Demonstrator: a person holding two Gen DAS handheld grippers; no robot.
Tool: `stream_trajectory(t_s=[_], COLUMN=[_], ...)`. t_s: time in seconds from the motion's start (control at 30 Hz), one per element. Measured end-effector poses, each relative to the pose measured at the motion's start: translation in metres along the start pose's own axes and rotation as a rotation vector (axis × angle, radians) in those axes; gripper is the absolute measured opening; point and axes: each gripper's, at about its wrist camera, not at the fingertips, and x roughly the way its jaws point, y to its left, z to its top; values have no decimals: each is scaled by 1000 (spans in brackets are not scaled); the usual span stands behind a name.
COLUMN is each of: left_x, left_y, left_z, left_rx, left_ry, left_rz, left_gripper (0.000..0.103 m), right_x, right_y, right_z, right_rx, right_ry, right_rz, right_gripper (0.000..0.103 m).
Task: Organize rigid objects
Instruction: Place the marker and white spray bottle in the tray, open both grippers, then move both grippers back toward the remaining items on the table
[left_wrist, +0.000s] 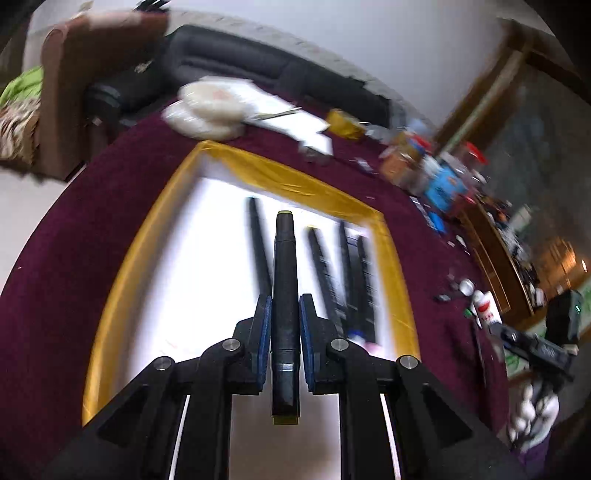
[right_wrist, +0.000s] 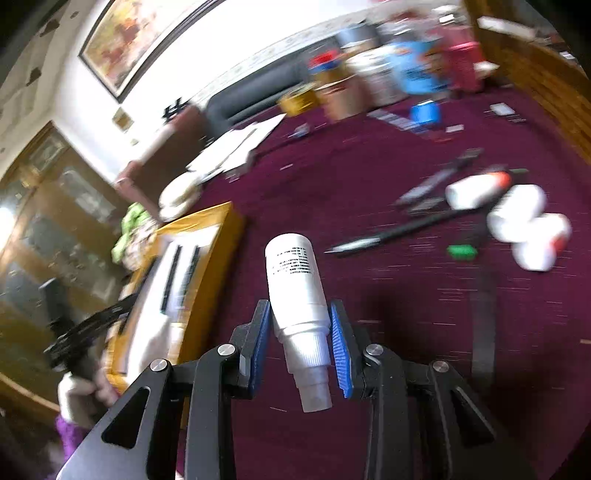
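Observation:
My left gripper (left_wrist: 285, 306) is shut on a black marker (left_wrist: 284, 295) with yellow-tipped ends, held lengthwise above a yellow-rimmed tray (left_wrist: 306, 184) with a white floor. Several black pens (left_wrist: 347, 273) lie side by side in the tray. My right gripper (right_wrist: 298, 314) is shut on a white bottle (right_wrist: 295, 280) with black print, its ribbed cap toward the camera, held above the maroon table. The same tray (right_wrist: 207, 258) shows at the left in the right wrist view. More white bottles (right_wrist: 517, 218) with red caps and a black pen (right_wrist: 391, 232) lie on the cloth at the right.
The maroon tablecloth (right_wrist: 369, 177) carries scattered small items, a green piece (right_wrist: 461, 252) and a blue tape roll (right_wrist: 425, 112). Jars and boxes (left_wrist: 424, 162) crowd the far edge. White papers and plates (left_wrist: 221, 107) lie beyond the tray. A dark sofa (left_wrist: 240, 62) stands behind.

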Motion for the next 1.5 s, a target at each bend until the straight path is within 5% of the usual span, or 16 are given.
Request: stream_trajectory(t_s=[0.4,0.77,1.0,1.23,1.5], left_x=[44,5,-19,-41,-56], left_y=[35,47,44,42,35], left_z=[22,17,4,-13,-45], left_rx=[-120,-199,-227,-291,-363], left_ry=[104,12,-41,-100,-142], left_rz=[10,-89,-129,-165,-169], left_gripper=[13,27,50,56,61], right_x=[134,197,204,161,94], right_y=[135,190,184,176,118], right_z=[15,19,21,27,30], right_rx=[-41,-82,-53,-99,-76], right_ry=[207,279,279,187,33], right_rz=[149,68,44,54,-6], right_gripper=[28,28,30,37,42])
